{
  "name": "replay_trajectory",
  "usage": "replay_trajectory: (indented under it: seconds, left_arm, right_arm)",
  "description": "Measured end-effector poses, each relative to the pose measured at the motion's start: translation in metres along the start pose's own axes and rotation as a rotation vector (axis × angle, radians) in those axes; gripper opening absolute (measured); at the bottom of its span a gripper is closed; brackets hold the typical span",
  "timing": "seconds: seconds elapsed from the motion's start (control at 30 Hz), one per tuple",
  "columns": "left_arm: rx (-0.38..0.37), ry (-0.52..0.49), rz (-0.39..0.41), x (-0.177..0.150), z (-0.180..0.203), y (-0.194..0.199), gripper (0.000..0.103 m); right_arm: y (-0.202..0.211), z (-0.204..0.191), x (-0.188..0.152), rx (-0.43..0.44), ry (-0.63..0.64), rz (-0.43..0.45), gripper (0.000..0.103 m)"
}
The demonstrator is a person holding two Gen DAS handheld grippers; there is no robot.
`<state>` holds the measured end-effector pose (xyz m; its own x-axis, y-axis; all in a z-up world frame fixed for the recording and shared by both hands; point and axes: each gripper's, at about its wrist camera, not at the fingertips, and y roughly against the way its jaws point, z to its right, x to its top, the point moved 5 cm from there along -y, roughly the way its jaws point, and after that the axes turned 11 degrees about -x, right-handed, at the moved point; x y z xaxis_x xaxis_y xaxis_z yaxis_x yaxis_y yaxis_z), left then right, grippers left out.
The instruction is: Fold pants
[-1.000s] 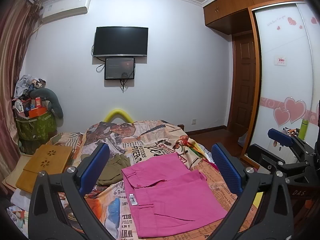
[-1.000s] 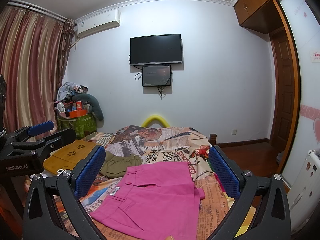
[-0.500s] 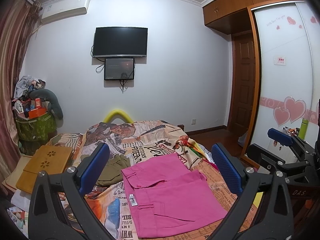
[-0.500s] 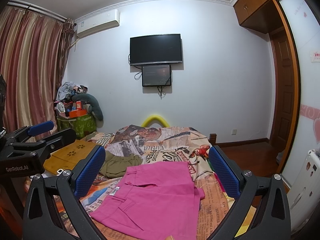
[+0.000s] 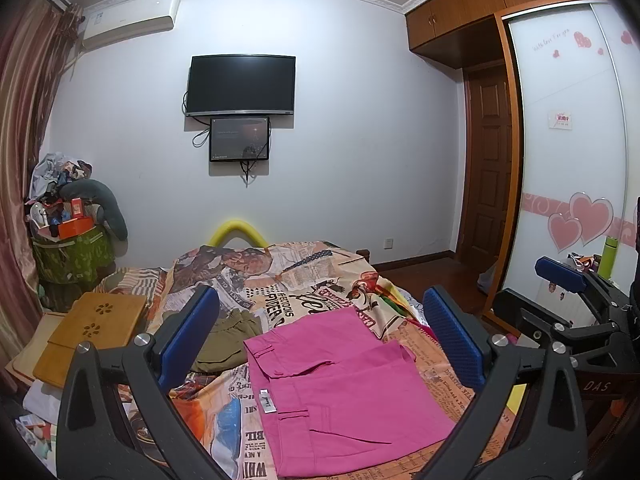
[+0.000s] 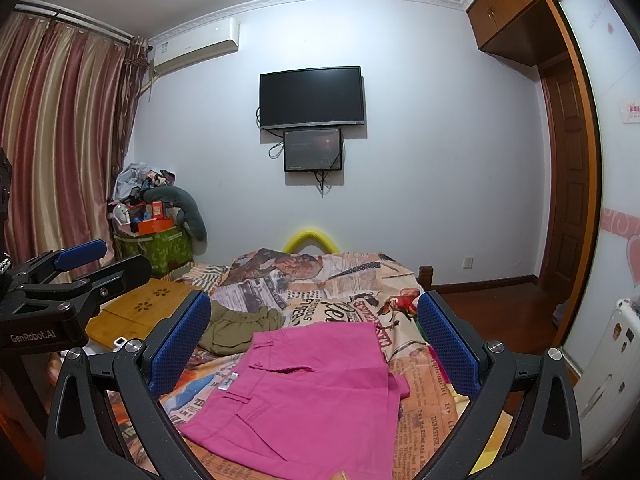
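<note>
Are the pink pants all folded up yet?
Looks nearly finished: the bright pink cotton pants lie flat in a compact folded stack on the newspaper-print bedspread. Nothing's in hand: left gripper and right gripper are both open, above them. Maybe one more fold.

dim even indoor light, soft shadows, no glare; strong fisheye bending and dark vignette at corners, focus sharp throughout.
</note>
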<state>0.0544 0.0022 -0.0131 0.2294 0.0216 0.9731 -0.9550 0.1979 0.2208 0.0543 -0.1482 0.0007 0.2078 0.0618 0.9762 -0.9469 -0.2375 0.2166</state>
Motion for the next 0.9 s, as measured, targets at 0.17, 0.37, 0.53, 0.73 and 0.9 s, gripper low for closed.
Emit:
replay_trajectory:
  seconds: [0.17,0.37,0.53,0.73,0.9]
  left_arm:
    - [0.004,-0.002,-0.005,-0.001,-0.002,-0.003,0.103]
    - [0.013,0.004,-0.035,-0.006,-0.012,-0.020,0.103]
    - [0.035,0.023,-0.092,-0.016,-0.028,-0.053,0.103]
    - [0.080,0.035,-0.191,-0.037,-0.049,-0.106,0.103]
    - [0.097,0.064,-0.293,-0.063,-0.070,-0.154,0.103]
  right_arm:
    - [-0.005,-0.001,-0.004,-0.001,-0.004,-0.009,0.103]
    - [-0.023,0.000,-0.010,-0.009,0.001,-0.044,0.103]
    - [-0.051,0.008,-0.021,-0.036,0.008,-0.100,0.103]
    - [-0.089,0.025,-0.047,-0.075,0.002,-0.200,0.103]
    - [-0.117,0.039,-0.072,-0.103,0.015,-0.295,0.103]
